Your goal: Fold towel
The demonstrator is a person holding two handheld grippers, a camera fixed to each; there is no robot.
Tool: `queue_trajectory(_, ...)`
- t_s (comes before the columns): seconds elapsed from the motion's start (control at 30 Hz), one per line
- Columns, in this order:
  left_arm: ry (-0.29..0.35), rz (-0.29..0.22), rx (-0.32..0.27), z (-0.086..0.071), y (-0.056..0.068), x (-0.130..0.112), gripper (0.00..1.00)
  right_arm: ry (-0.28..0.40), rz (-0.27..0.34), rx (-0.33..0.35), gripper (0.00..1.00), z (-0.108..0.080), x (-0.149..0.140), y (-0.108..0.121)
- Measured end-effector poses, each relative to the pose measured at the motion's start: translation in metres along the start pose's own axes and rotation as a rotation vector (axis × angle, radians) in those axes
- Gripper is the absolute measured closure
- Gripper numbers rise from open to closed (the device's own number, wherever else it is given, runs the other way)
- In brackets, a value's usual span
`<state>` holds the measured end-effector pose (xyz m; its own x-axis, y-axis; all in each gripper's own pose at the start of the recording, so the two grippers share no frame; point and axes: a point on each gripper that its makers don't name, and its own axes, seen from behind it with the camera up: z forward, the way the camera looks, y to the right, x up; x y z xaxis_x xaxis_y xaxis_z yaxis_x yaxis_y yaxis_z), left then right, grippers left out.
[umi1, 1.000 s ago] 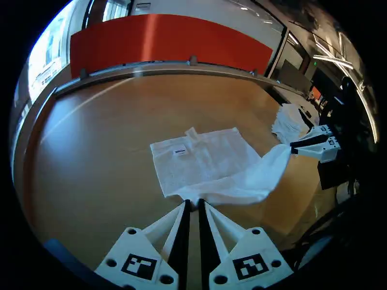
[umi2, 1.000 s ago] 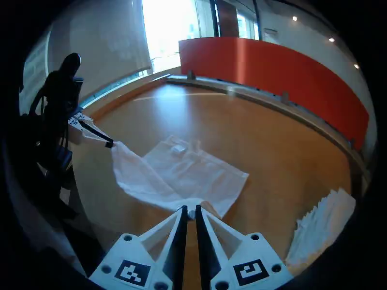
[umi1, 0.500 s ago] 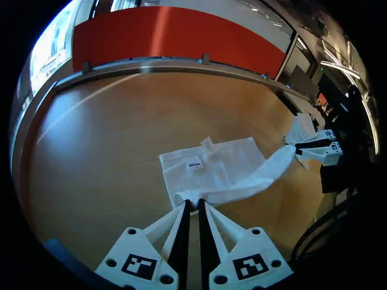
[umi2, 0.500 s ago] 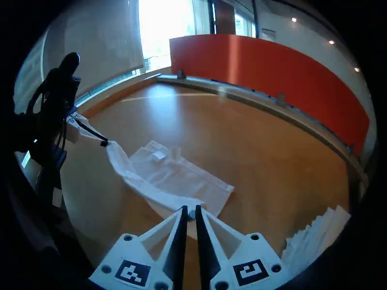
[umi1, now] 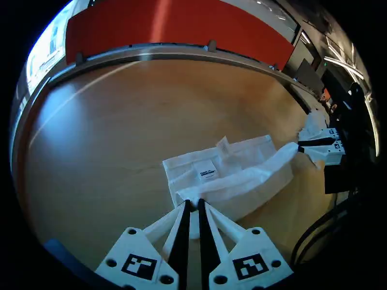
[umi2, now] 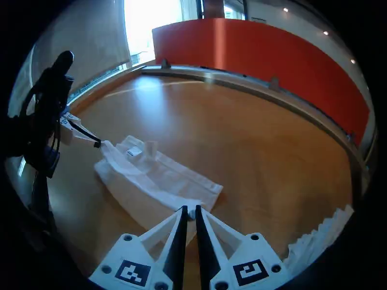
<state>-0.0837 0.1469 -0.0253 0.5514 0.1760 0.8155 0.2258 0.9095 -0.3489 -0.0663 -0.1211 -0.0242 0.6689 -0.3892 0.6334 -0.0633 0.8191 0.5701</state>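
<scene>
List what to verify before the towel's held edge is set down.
1. Left tool gripping a towel corner: ok.
2. Right tool gripping the other corner: ok.
3. Held edge stretched between them without deep sag: ok.
4. Held edge over the far hem: not ok, it sits short of it, label uncovered.
5. Stack of folded towels apart from the fold: ok.
6. Lower layer flat on the table: cannot tell, partly hidden.

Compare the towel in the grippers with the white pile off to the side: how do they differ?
The towel lies mid-table as one sheet, partly folded over itself; the pile is a stack of many layers off to one side. The towel's near edge is pinched by the left gripper and the right gripper; nothing touches the pile. Both are white cloth on the wooden table.
</scene>
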Motion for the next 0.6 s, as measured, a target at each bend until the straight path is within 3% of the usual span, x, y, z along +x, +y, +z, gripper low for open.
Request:
queue_trajectory(0.27,-0.020,-0.021,0.012,0.024,-0.011,0.002,0.85,-0.002,0.034,-0.024,0.88,0.021,0.001,0.010)
queue_trajectory(0.6,0.021,-0.022,0.048,0.034,-0.024,0.015,0.73,0.004,0.022,-0.075,0.83,0.030,0.004,0.020)
